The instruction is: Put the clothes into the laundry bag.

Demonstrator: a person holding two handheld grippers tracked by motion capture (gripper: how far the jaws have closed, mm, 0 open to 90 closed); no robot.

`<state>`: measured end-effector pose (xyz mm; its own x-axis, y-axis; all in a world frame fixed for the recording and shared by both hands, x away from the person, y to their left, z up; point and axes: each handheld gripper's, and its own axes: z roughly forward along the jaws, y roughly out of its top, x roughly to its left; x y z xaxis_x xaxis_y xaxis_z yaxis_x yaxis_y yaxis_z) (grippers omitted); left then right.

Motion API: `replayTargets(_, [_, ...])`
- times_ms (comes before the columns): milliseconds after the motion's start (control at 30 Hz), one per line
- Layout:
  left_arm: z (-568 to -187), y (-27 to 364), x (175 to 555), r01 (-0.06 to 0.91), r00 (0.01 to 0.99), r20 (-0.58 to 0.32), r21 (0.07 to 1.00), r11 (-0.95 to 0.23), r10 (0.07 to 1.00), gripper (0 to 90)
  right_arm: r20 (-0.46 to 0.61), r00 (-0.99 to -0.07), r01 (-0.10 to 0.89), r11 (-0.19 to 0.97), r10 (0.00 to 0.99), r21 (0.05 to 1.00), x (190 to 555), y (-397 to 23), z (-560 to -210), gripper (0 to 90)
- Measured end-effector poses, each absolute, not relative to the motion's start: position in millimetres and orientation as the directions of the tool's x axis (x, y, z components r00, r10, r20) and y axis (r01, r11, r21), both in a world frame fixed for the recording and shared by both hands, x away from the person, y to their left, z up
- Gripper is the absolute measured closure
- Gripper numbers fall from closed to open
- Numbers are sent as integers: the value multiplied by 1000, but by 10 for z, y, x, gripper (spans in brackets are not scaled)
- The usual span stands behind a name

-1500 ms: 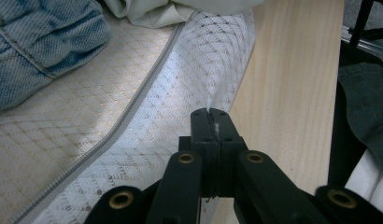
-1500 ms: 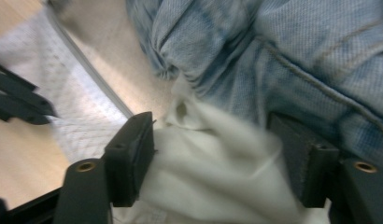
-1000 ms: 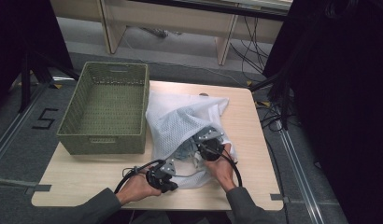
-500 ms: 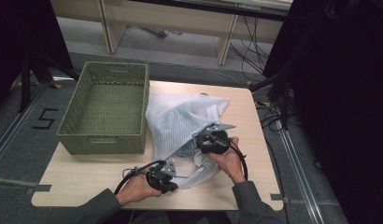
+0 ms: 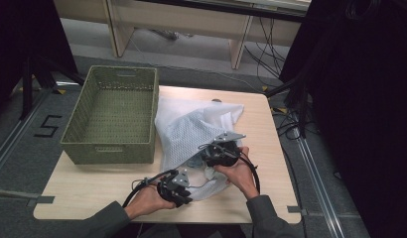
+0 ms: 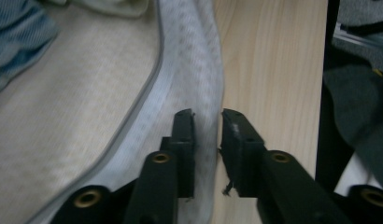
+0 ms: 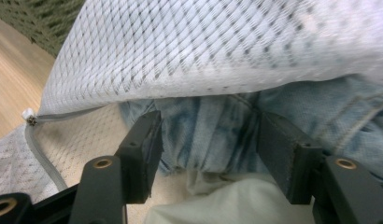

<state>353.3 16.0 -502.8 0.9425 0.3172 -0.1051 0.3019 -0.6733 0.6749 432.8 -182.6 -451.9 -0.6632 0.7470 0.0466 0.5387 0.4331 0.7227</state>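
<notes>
On the table (image 5: 117,183), beside the basket (image 5: 112,119), lies the mesh bag (image 5: 191,129). The left gripper (image 6: 207,140) has just loosened, jaws apart around the bag's edge, perhaps touching. The right gripper (image 7: 206,154) has just opened over denim cloth (image 7: 217,126).

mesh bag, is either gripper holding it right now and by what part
Neither. The left gripper straddles the mesh bag at its zippered rim, jaws apart; the right gripper's jaws gape before denim.
</notes>
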Motion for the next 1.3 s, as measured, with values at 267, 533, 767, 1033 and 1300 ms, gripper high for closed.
replayTargets(267, [-5101, -84, 3522, 266, 947, -64, 710, -652, 316, 598, 53, -682, 530, 443, 729, 723, 4371, -1663, -4632, 359])
replayTargets(533, [-5101, -83, 3520, 264, 945, -55, 707, -656, 322, 828, 21, -682, 569, 511, 731, 644, 4353, -1420, -4839, 326])
replayTargets(767, [-5109, -79, 3479, 307, 938, -110, 706, -639, 329, 881, -73, -640, 536, 513, 765, 670, 4420, -1383, -4919, 709])
replayTargets(1033, [-5095, -71, 3446, 315, 938, -124, 692, -650, 323, 889, -143, -592, 489, 494, 793, 719, 4721, -1431, -4880, 789])
replayTargets(1300, [-5080, -34, 3441, 303, 944, -116, 683, -665, 310, 888, -98, -562, 492, 427, 821, 759, 4966, -1503, -4799, 771])
